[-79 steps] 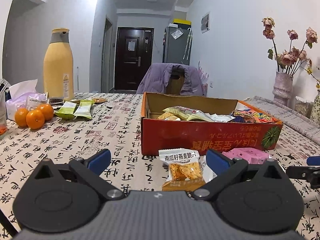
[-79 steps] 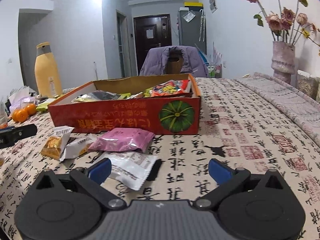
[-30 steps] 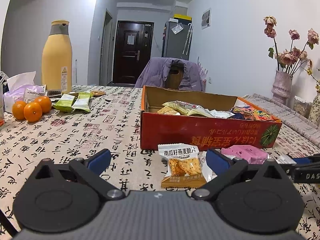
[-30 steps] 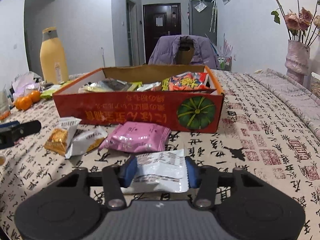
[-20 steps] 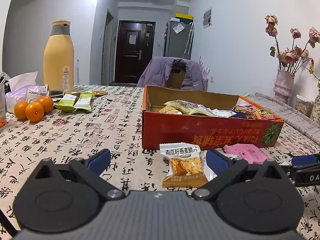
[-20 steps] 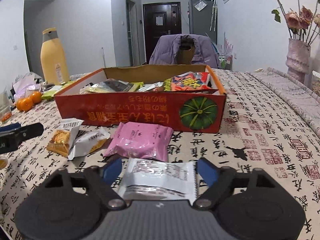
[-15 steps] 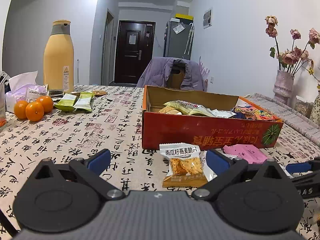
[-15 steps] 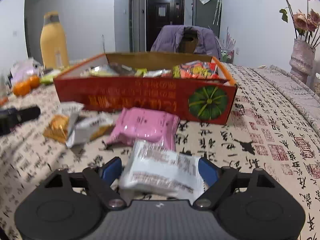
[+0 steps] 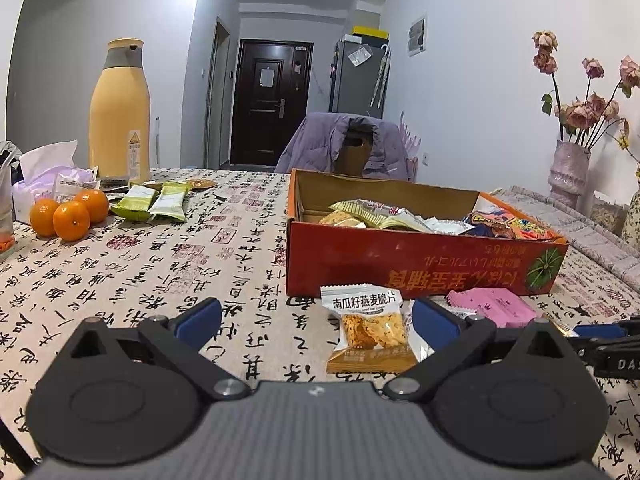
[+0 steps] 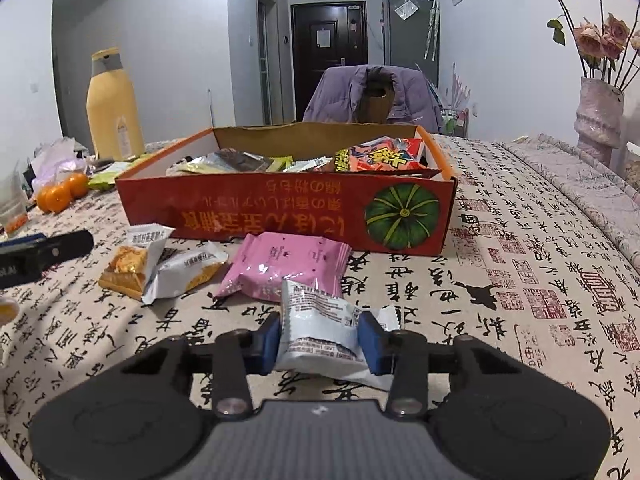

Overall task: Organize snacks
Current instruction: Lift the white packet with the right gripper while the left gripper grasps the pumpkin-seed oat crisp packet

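R gripper (image 10: 319, 338): jaws just closed in after a brief re-open; pads now press both sides of the white pack (image 10: 320, 330), which bulges between them. Grip looks re-set, firmer than 1 s ago.
White pack: held at jaw level, front edge up, just in front of the pink pack (image 10: 286, 268); whether it's clear of the counter (image 10: 520, 280) — can't tell.
L gripper (image 9: 316, 322): jaws wide, nothing between pads; hovers by the orange pack (image 9: 370, 334), not touching.
Box (image 10: 288, 212): open top, already part full of snacks, just behind the loose packs.
Left on counter: pink pack, orange pack, one more beside it; green packs (image 9: 154, 202) far side by the oranges (image 9: 66, 216).
Meaning: pick looks secured; next prob. lift & carry over box wall, drop in. Risk: slick wrapper slipping out.
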A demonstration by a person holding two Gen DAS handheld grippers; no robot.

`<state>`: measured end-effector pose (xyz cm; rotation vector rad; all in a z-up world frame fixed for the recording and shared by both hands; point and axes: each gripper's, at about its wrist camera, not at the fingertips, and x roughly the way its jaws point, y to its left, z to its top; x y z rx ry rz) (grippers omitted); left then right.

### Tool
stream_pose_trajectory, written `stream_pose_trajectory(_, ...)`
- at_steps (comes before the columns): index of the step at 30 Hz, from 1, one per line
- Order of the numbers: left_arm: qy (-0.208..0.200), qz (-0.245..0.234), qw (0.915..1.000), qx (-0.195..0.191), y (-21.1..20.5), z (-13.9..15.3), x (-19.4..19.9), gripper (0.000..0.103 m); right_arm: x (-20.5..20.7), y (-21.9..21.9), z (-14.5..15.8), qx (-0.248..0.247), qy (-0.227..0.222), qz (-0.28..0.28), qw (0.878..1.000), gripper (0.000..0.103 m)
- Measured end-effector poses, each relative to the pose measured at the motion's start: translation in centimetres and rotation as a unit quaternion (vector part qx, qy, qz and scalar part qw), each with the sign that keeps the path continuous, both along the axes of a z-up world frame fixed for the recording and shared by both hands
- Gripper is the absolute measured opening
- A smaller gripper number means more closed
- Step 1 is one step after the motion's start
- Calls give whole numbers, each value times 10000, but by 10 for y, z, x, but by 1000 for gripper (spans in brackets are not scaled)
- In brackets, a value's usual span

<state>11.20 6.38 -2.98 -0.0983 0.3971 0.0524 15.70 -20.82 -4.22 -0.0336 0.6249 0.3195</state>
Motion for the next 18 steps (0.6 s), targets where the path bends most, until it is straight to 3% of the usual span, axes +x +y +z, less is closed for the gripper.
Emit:
stream_pose_trajectory(3, 63, 23, 10000, 13, 0, 0, 2, 103, -2, -6, 3, 189, -74, -22, 9998, 37)
stream_pose_trajectory(4, 93, 35, 9999, 18, -1, 0, 3, 103, -3, -9, 5, 267, -116, -19, 9996, 25)
stream_pose_trajectory(8, 195, 72, 9998, 59, -1, -2, 6, 103, -4, -21, 17, 553, -301, -82, 9980, 17)
stream_pose_trajectory(18, 166, 131, 9998, 48, -1, -1, 3, 103, 9, -69, 19, 902, -225, -726, 9930, 14)
